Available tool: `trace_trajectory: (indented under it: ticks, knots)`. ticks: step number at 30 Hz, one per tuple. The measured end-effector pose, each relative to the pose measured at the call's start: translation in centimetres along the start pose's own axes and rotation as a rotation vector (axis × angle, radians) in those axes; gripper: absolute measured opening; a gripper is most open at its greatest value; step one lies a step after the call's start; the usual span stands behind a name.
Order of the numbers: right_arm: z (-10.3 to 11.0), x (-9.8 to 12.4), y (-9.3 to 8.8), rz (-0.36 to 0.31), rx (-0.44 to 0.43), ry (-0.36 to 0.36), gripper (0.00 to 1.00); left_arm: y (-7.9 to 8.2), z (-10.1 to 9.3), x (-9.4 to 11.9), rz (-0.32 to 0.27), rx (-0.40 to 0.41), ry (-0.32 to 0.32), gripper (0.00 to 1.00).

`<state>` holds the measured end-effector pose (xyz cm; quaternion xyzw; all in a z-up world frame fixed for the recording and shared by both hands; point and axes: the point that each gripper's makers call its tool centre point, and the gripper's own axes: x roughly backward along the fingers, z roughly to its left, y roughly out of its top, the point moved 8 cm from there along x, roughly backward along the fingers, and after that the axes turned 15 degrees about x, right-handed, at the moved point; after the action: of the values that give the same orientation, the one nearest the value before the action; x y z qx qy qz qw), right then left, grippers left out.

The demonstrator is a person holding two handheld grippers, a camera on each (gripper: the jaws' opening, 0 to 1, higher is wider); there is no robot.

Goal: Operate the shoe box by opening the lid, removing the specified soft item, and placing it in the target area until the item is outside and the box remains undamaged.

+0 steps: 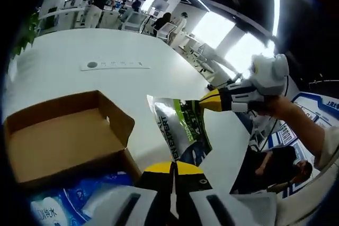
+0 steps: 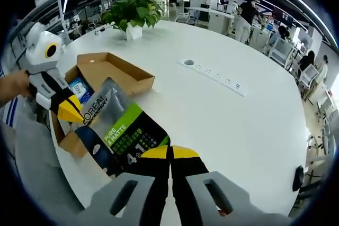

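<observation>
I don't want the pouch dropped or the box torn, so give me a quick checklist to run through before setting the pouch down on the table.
1. Box lid open: ok, the cardboard box has its lid folded back.
2. Pouch out of the box: ok, the pouch hangs above the white table.
3. Grip: ok, left gripper and right gripper each pinch an end.
4. Landing spot: ok, bare tabletop beside the box.
5. Box undamaged: cannot tell fully; no tears visible.
6. Other contents: a blue packet lies inside.
</observation>
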<state>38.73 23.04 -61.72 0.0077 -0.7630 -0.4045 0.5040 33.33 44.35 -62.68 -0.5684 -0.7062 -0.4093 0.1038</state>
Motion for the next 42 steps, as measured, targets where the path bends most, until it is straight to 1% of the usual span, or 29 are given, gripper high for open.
trace_trajectory:
  ticks: [3,8,14,20,27,31,34,40,42]
  knots:
    - [-0.3,-0.7,-0.1,0.003,-0.001,0.008,0.0,0.1,0.1,-0.3,0.011,-0.012,0.023,0.0]
    - [-0.5,-1.9,-0.6,0.014,0.001,0.02,0.0,0.1,0.3,-1.1,0.048,-0.05,0.073,0.0]
    - [-0.9,-3.4,-1.5,0.031,-0.007,0.032,0.0,0.2,0.1,-2.2,0.086,-0.09,0.121,0.0]
    - [-1.0,-4.5,-2.4,0.042,-0.025,0.047,0.0,0.2,0.3,-3.1,0.128,-0.104,0.155,0.0]
    - [-1.1,-5.4,-3.3,0.037,-0.041,0.042,0.0,-0.2,0.3,-4.0,0.162,-0.134,0.181,0.0]
    - [-0.9,-6.0,-3.9,0.028,-0.038,0.044,0.0,-0.3,0.5,-4.4,0.175,-0.165,0.201,0.0]
    - [-0.9,-6.3,-4.3,0.021,-0.037,0.037,0.0,-0.3,0.5,-4.8,0.193,-0.203,0.211,0.0]
    - [-0.9,-6.9,-4.9,0.016,-0.045,0.031,0.0,-0.1,0.4,-5.6,0.241,-0.293,0.237,0.0]
    - [-1.0,-7.1,-5.1,0.016,-0.054,0.031,0.0,-0.1,0.5,-5.9,0.252,-0.303,0.241,0.0]
